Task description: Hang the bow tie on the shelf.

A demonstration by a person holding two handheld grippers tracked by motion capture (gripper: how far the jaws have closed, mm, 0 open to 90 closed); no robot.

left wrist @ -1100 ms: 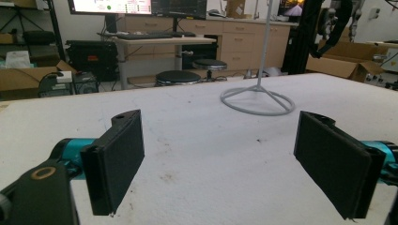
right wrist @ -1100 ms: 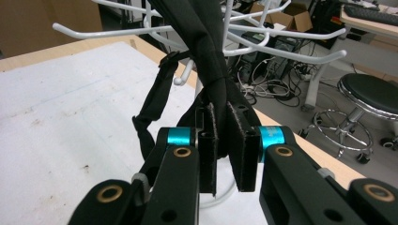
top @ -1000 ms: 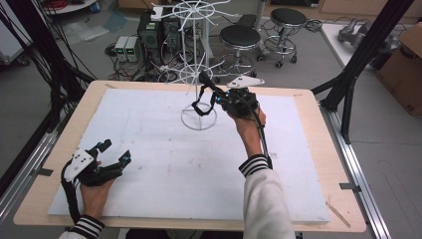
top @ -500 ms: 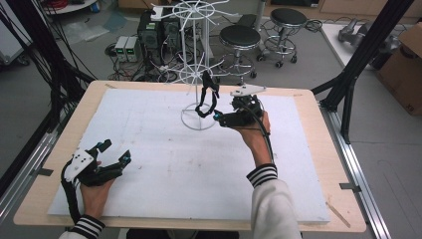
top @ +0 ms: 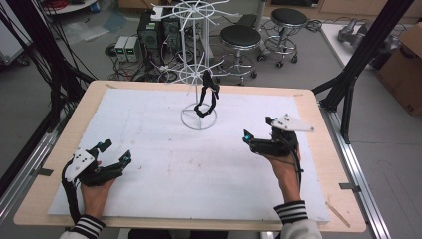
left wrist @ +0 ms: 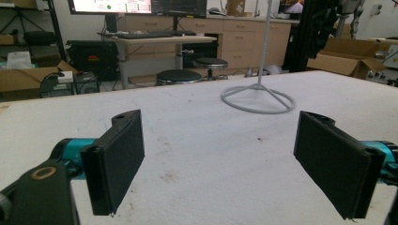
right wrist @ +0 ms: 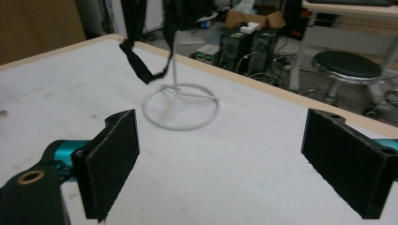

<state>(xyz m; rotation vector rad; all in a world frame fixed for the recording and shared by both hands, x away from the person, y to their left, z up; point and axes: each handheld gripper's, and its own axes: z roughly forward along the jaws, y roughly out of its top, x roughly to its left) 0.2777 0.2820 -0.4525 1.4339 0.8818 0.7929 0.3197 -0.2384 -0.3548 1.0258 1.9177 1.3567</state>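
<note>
A black strap (top: 208, 97) hangs in a loop from a lower arm of the white wire rack (top: 199, 74), whose ring base (top: 199, 119) stands at the middle back of the white mat. My right gripper (top: 257, 128) hovers to the right of the rack, well apart from the strap. Its jaws have just been opening and stand wide with nothing between them. In the right gripper view the strap (right wrist: 141, 65) dangles ahead above the ring base (right wrist: 180, 112). My left gripper (top: 116, 151) rests open at the near left, and the rack's base (left wrist: 258, 98) lies beyond its bare pads (left wrist: 117, 159).
The white mat (top: 149, 189) covers a wooden table (top: 59, 134). Black frame posts (top: 358, 69) rise at both sides. Behind the table stand two stools (top: 240, 37) and computer boxes (top: 152, 35) with cables; a cardboard box (top: 405, 64) sits far right.
My right gripper let go of the black strap, which now hangs on the rack, and drew back toward the near right with open jaws. The left gripper stayed put.
</note>
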